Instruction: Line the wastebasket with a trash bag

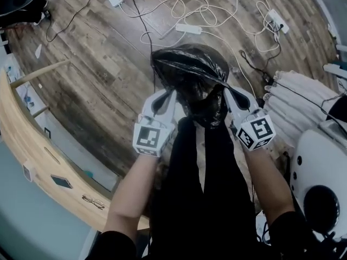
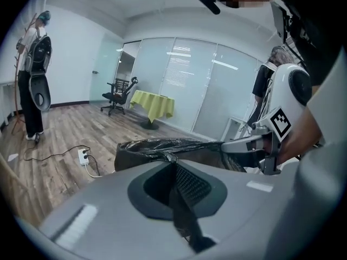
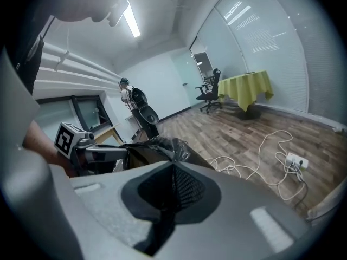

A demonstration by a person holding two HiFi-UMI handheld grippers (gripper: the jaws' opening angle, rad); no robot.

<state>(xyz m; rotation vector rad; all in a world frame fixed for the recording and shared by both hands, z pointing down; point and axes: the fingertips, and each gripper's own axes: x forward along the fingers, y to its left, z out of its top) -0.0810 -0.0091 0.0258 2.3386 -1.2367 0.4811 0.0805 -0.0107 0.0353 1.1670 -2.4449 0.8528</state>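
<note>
A black trash bag hangs open between my two grippers above the wood floor. My left gripper is shut on the bag's left rim, and thin black film is pinched between its pads. On the opposite rim my right gripper is shut too, with film caught between its pads. The bag's mouth stretches across to the right gripper. A dark brownish wall shows under the film, apparently the wastebasket; the rest of it is hidden by the bag.
White cables and power strips lie on the floor beyond the bag. A wooden desk edge runs along the left. White rolled material and a white machine stand at the right. A person stands far off.
</note>
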